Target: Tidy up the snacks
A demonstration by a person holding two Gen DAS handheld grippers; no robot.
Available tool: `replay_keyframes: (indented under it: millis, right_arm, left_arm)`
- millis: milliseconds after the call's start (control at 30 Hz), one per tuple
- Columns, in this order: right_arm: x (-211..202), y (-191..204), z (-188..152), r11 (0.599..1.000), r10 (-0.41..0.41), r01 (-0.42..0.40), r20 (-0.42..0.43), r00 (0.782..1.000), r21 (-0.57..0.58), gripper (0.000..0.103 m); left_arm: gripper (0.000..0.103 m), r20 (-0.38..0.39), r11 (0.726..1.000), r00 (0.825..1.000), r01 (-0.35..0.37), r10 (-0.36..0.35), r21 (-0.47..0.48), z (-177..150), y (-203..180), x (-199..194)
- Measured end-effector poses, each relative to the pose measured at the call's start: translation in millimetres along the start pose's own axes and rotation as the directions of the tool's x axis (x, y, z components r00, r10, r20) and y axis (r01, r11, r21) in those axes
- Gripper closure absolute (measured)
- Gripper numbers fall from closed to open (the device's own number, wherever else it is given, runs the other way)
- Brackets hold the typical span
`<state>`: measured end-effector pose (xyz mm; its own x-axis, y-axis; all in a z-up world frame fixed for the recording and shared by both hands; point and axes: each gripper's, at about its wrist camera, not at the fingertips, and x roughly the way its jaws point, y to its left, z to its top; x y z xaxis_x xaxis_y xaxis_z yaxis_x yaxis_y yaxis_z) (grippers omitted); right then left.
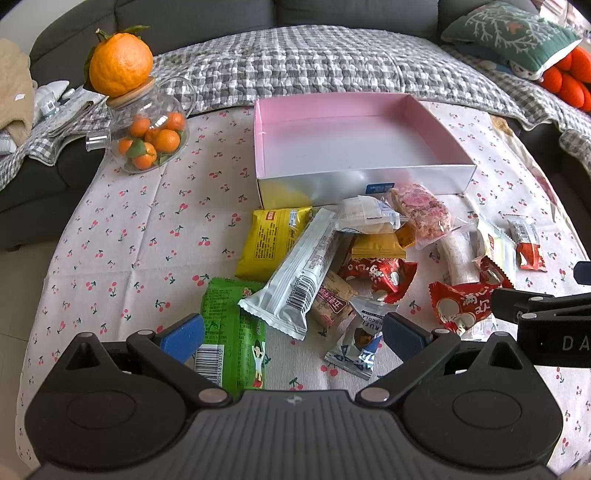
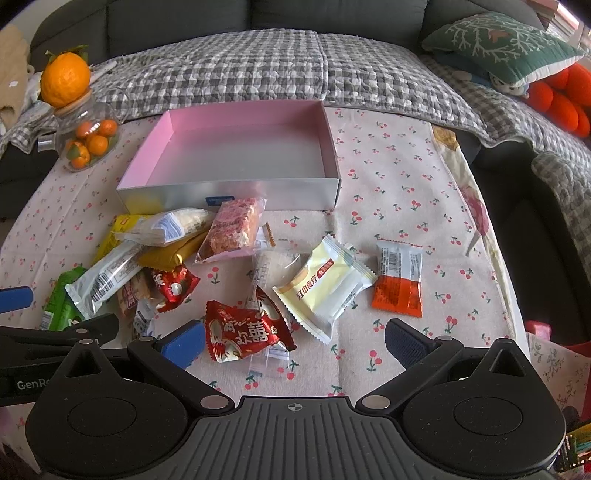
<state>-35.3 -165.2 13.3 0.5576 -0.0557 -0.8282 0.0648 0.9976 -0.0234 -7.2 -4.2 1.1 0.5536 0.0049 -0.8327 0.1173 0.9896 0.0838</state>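
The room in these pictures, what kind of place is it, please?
Most likely a home living room. A dark sofa with a checked quilt and a green cushion stands behind a low table under a cherry-print cloth, which carries snack packets and a glass jar of oranges.

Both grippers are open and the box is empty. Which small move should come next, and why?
Probably lower the right gripper onto the red packet just ahead of it and close. That packet lies nearest its open fingers, and the pink box holds nothing yet.
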Motion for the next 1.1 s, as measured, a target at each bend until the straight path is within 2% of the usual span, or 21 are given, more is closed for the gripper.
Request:
replay_keyframes:
  millis: [1100]
  right_arm:
    - [1.8, 1.2, -2.0, 1.0, -0.004, 0.004, -0.009, 1.0, -0.001, 0.0]
  left_arm:
    - [0.0, -0.002, 1.0, 1.0, 0.003, -0.003, -0.002, -0.6, 0.0, -0.5]
